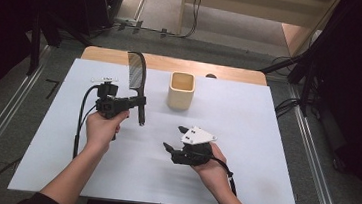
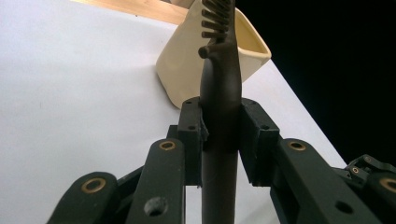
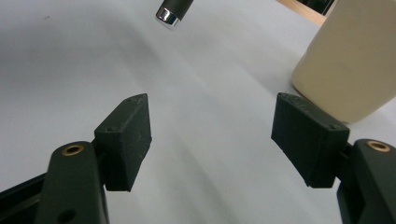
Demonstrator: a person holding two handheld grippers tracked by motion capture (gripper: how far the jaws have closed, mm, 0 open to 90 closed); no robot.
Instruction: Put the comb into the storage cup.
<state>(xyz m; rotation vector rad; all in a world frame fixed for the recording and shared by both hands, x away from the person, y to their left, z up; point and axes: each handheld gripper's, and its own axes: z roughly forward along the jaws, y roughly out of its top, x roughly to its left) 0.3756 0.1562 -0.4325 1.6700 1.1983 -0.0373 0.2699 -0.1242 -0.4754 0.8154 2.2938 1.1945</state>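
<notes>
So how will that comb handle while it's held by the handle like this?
The comb looks rigid: it stands upright from the left gripper without drooping. Its smooth rounded handle, clamped between the pads, could twist or slip. The thin teeth probably flex.

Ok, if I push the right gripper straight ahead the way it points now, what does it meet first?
Probably nothing soon: the open right gripper looks out over bare white table. The cream cup sits off to one side, the comb's handle tip beyond; depth is unclear.

Both claws are black with brass-ringed pivots; the right claw carries a grey three-cornered plate; black cables trail.
</notes>
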